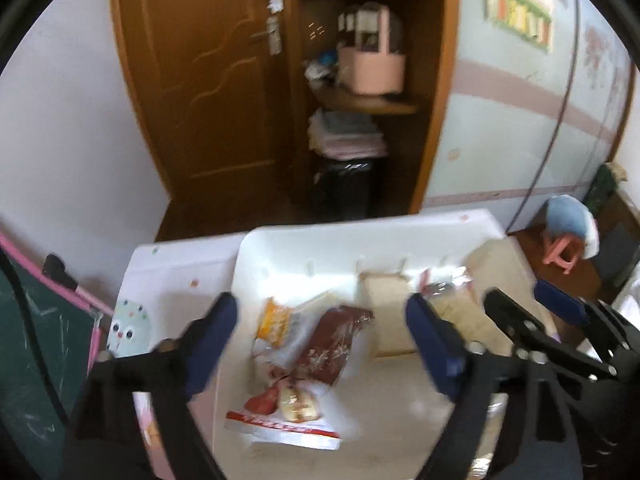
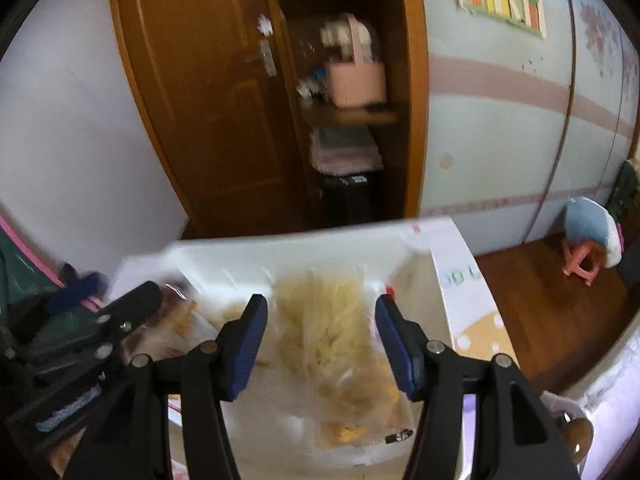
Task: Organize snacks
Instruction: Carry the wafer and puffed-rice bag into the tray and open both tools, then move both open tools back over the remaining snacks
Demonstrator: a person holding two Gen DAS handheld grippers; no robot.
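A white tray sits on a small white table and holds several snack packets. In the left wrist view I see an orange packet, a dark red packet and a red-and-white packet. My left gripper is open above them, touching none. A clear bag of pale yellow snacks lies in the tray in the right wrist view. My right gripper is open above it, fingers on either side. The right gripper also shows in the left wrist view.
A brown door and an open shelf unit with a pink basket stand behind the table. A green chalkboard is at the left. A pink stool with a blue cushion stands on the wooden floor at the right.
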